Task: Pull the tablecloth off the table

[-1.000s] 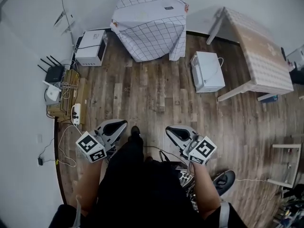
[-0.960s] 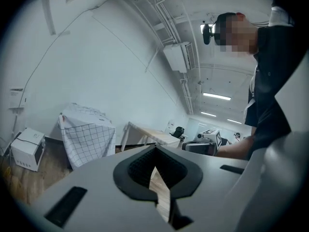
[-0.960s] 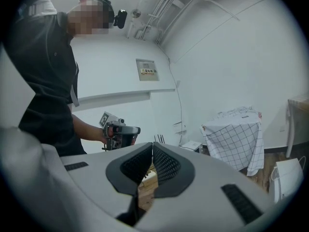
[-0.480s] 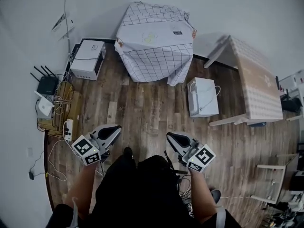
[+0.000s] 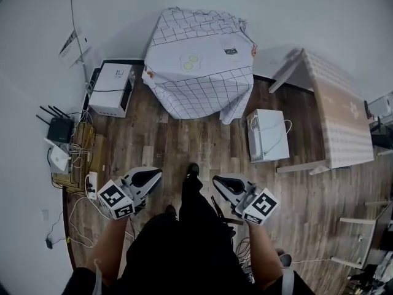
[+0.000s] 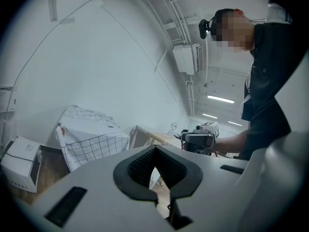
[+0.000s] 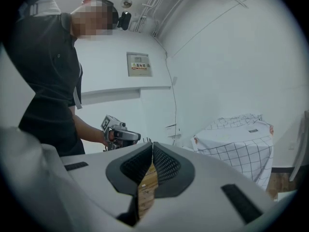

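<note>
Both tongs are empty and fully closed. Left tongs point(image 5: 150, 177) and right tongs point(image 5: 226, 184) sit low in front of me, nothing between the jaws. The target is the white tablecloth with a black grid point(image 5: 199, 85). It drapes a small desk, hidden under it, well ahead of both tongs and roughly centred between them, against the wall. Not touched yet.

Risks as I judge them:
- Closed tongs only shove the fabric; they need to open before reaching the hem.
- A pale green round patch point(image 5: 190, 60) and a small dark tag point(image 5: 231, 50) sit on the cloth top. I can't tell if they're print or loose. If loose, a pull throws them.
- The hem hangs near a white boxy unit point(image 5: 267, 134) ahead-right of the right tongs, so the cloth may drag or snag on it.
- A one-sided pull may slide or tip the desk.
- Cable tangle point(image 5: 83, 141) ahead-left of the left tongs, with leads trailing on the wooden floor point(image 5: 184, 146): trip hazard.

Count:
- 1 tablecloth
- 1 draped desk
- 2 tongs
- 2 white boxy units (second point(image 5: 110, 86) ahead-left of the left tongs)
- 1 tipped-over table with beige checked top point(image 5: 341, 109), far right
- 1 black router with antennas point(image 5: 59, 129)
- 1 white router point(image 5: 58, 158)
- 1 white power strip point(image 5: 92, 182)
</note>
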`<state>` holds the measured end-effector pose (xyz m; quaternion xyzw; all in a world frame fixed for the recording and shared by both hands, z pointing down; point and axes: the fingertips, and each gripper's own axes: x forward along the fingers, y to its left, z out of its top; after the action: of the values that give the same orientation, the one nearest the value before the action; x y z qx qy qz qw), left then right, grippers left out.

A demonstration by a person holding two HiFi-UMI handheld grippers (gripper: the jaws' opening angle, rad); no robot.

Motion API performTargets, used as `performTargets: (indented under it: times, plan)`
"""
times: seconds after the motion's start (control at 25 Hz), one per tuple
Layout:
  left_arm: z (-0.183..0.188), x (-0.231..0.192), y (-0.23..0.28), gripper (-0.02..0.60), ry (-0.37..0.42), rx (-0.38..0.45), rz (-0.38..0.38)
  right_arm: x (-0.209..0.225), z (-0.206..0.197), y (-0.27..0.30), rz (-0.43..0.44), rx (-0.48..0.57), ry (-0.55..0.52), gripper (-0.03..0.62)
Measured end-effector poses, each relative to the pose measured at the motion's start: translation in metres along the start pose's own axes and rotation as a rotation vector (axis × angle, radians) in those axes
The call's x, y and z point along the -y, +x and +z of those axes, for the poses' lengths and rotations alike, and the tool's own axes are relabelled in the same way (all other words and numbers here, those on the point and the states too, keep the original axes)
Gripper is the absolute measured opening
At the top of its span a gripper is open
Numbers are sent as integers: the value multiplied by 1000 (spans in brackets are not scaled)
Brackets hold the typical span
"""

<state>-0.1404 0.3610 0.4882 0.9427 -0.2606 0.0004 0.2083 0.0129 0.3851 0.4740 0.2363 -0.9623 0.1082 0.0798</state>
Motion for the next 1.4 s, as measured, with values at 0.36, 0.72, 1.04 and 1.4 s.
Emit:
performTargets:
  times: [0.36, 0.72, 1.04, 1.4]
  plan:
    - [48, -91, 106, 5, 6, -91, 55, 146, 24, 43, 86, -6, -43, 20]
    - [112, -160, 202, 5, 20, -73, 105, 267, 69, 60, 150, 44, -76, 20]
    - [160, -222, 249, 5, 100, -76, 135, 350, 84, 91, 153, 72, -17, 20]
    - [194, -340, 309, 5, 89, -92, 77, 452, 122, 163, 99, 61, -14, 20]
